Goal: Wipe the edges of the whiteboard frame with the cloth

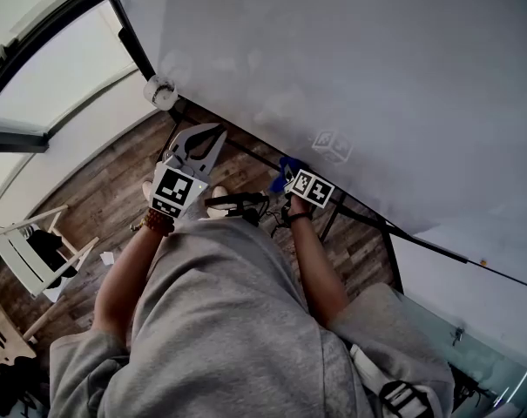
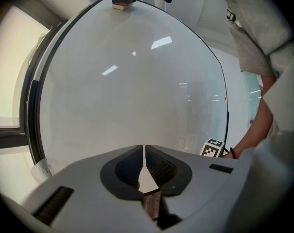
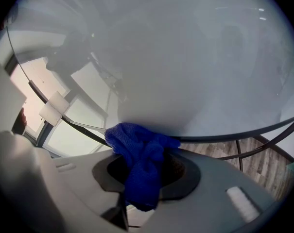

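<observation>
The whiteboard (image 1: 359, 68) fills the upper right of the head view, and its black frame edge (image 1: 437, 247) runs diagonally below it. My right gripper (image 1: 291, 177) is shut on a bunched blue cloth (image 1: 287, 165), which presses against that edge. In the right gripper view the cloth (image 3: 142, 154) hangs between the jaws and touches the black frame (image 3: 234, 134). My left gripper (image 1: 212, 133) hovers left of the cloth, near the board's lower corner, shut and holding nothing. In its own view the left gripper (image 2: 145, 150) faces the board surface (image 2: 127, 81), fingertips closed together.
A white corner cap (image 1: 161, 91) sits on the frame's corner. An eraser (image 2: 123, 2) rests on the board's far edge. Black stand legs (image 1: 333, 216) cross the wooden floor (image 1: 106, 172). A white rack (image 1: 28, 251) stands at the left, by windows (image 1: 37, 68).
</observation>
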Available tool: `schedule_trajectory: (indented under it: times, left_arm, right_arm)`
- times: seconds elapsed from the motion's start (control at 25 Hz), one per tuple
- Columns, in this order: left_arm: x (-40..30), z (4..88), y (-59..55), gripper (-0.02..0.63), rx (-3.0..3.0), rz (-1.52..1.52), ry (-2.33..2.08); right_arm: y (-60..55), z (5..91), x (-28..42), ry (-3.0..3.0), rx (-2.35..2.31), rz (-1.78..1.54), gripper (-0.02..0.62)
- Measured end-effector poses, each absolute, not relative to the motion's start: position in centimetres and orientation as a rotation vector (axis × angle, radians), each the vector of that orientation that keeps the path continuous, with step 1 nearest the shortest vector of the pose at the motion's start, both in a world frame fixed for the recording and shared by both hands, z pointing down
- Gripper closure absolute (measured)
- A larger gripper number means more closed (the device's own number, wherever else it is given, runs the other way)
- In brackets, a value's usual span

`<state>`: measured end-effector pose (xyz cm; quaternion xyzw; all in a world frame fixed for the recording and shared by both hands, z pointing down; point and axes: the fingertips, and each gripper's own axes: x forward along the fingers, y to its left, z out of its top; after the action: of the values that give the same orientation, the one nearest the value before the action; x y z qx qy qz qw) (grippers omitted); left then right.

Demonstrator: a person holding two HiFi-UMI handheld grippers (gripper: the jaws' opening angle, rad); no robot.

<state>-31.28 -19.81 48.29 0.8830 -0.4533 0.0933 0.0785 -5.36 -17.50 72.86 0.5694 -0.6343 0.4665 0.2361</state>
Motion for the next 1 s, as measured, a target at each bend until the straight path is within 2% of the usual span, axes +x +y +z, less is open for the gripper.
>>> schedule_trajectory:
  times: [1.0]
  left_arm:
    - [-36.3, 48.8, -19.9, 0.581, 2.598, 0.267, -1.376]
  right_arm:
    - [-19.7, 73.0, -12.3, -1.749, 1.556, 1.333, 0.459]
